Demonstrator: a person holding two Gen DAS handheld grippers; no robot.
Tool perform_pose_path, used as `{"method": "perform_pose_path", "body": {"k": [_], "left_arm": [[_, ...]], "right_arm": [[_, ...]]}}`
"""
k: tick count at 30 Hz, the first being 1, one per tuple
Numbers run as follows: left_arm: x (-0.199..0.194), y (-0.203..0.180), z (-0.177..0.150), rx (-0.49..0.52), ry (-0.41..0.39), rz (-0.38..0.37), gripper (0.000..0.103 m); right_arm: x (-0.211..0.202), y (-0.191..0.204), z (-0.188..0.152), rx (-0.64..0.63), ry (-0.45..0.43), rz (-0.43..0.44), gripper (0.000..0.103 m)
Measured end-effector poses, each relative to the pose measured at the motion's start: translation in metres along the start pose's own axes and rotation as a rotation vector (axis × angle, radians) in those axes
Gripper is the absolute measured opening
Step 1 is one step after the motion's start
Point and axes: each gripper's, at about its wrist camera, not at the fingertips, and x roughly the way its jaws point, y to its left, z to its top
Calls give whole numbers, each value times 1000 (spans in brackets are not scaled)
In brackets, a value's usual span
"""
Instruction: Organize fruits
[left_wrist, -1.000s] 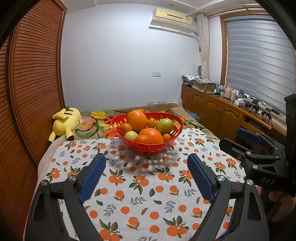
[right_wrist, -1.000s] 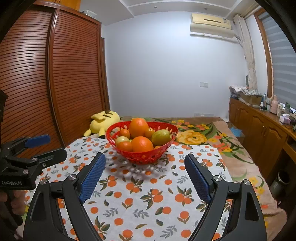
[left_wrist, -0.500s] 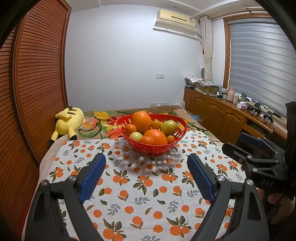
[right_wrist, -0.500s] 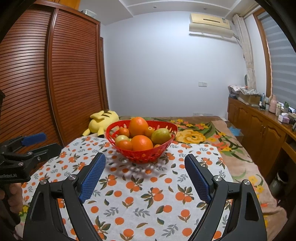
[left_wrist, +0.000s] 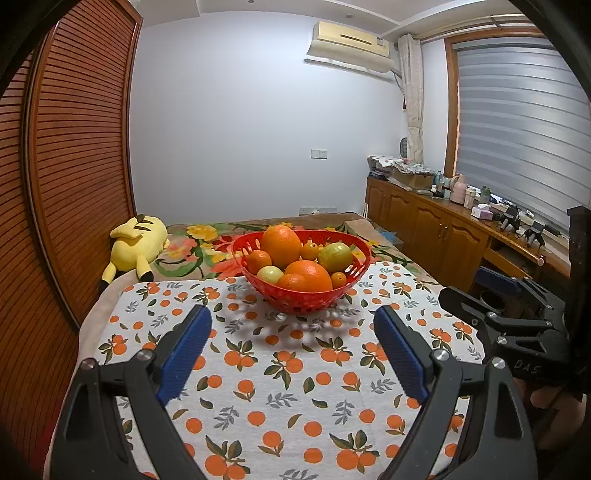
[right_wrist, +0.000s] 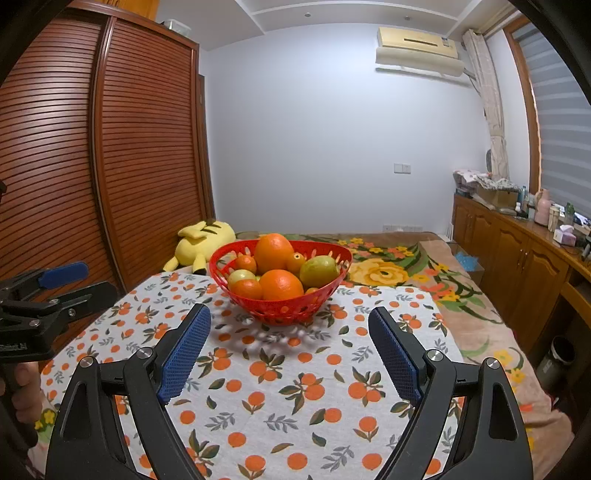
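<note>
We hold both claws wide apart with nothing between them: the left claw (left_wrist: 291, 347) and the right claw (right_wrist: 288, 347) hang over the near part of the surface, each tilted a little downward. The red fruit basket (left_wrist: 309, 300) stands straight ahead of both, well apart from the blue pads, at the far end of the cloth. It is piled with a large orange (left_wrist: 281, 246) at the back, another orange (left_wrist: 308, 276) at the front, a green pear-like fruit (left_wrist: 334, 257) to the right and several small tangerines. In the left wrist view the basket sits slightly right of centre; in the right wrist view, slightly left; so it lies between the two claws and neither is clearly nearer. The basket's long axis runs across our view. We judge the next move to be a forward reach for the top fruit.

The surface wears an orange-print tablecloth (right_wrist: 295, 387). Beyond it lie a floral blanket (right_wrist: 399, 273), a yellow plush toy (left_wrist: 136, 240), a louvred wardrobe (right_wrist: 110, 166) and wooden cabinets (left_wrist: 436, 229).
</note>
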Motion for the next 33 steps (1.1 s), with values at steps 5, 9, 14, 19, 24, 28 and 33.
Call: {"method": "perform_pose_path", "body": {"k": [5,9,14,19,24,28,33], "left_arm": [[0,0,0,1,1,0,90],[-2,-1,1,2,1,-5,90],[-2,-2,2,3,0,-6,90],[-3,-2,2,4,-1,-4,90],[-6,-2,3,3,-7,-2,91],[-6,0,4,3,-11,0,91],[-7,0,4,2,-13,1,91]], "right_arm": [[0,0,0,1,-2,2,89],[0,0,0,1,2,-6,89],[0,-1,-1,4,2,-16,89],[-1,-1,-1,6,1,-17,89],[0,-1,-1,7,1,-16,89],[-1,-1,-1,7,1,-16,89],[-1,-1,0,6,0,-16,89]]}}
